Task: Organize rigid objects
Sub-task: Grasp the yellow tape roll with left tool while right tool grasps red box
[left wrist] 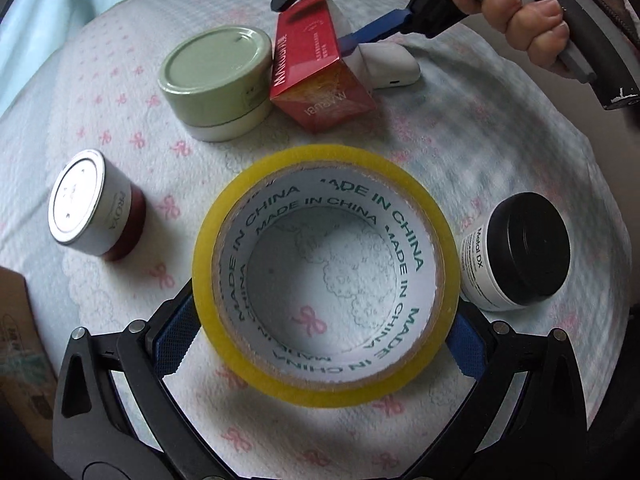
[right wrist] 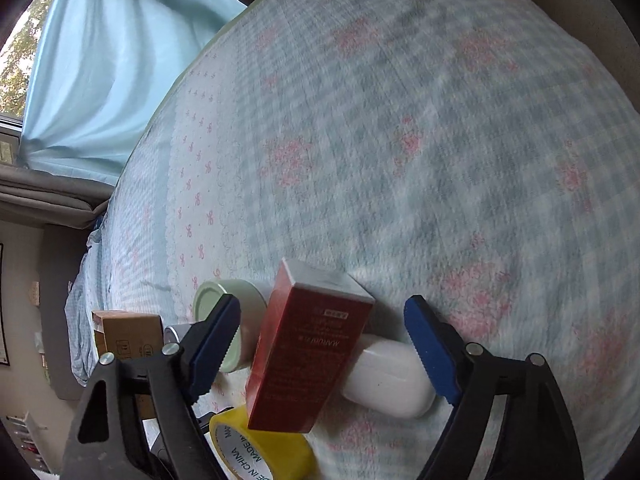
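Left wrist view is showing the left tongs (left wrist: 326, 344) clamping the tape roll (left wrist: 326, 276) — right tongs (right wrist: 322, 354) gaping, straddling the red box (right wrist: 308, 352) — sorting barely begun.

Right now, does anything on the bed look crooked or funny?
Yes. The red box is tipped over at a slant, leaning on the white case behind it instead of lying flat. The jars and the tape look fine.
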A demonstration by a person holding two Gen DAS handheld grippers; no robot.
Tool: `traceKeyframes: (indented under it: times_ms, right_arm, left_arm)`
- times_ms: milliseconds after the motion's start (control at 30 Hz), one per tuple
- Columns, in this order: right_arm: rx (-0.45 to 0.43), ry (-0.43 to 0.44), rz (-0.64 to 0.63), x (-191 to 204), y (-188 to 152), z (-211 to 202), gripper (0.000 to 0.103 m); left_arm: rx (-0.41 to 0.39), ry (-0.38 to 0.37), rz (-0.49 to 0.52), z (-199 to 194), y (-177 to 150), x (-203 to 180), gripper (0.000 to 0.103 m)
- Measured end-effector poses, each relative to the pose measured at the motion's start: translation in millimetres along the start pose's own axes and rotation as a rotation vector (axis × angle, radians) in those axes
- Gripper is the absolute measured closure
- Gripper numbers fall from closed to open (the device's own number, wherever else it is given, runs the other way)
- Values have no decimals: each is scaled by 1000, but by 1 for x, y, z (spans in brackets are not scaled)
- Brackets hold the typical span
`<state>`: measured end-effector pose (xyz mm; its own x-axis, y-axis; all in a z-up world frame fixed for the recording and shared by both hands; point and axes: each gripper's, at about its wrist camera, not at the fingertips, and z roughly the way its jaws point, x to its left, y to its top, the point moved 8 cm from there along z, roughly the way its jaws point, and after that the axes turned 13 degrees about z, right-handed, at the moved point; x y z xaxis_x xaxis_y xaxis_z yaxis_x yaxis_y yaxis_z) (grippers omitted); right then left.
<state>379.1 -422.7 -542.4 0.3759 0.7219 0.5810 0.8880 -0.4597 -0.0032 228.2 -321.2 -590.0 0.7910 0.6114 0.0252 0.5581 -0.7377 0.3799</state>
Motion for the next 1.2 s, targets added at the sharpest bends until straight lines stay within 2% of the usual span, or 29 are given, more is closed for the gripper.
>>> traceKeyframes:
  times_ms: [133,200,233,267,467,633,967,1200]
  right_arm:
    - [-8,17,0,1,4,2,29]
    - [-3,18,-2,3,5,3,39]
    - [4,21,0,4,4,4,48]
    - [11,21,6,5,4,6,51]
    - [-3,4,56,5,4,13,54]
    - [-52,-8,27,11,0,6,56]
    - [-180,-61,-123,41,-15,-22,61]
    - [-264,-128,-256,65,-32,-50,63]
  left_arm:
    - [-7,2,29,5,13,1,0]
    - [-8,9,47,6,19,0,0]
    - [-11,9,53,5,22,0,1]
    - [-15,4,58,4,24,-1,4]
    - [-7,9,65,3,30,-10,7]
    - [0,7,44,-5,27,-3,7]
    - [5,20,-77,-32,11,25,7]
    - [-32,33,-176,-65,10,42,7]
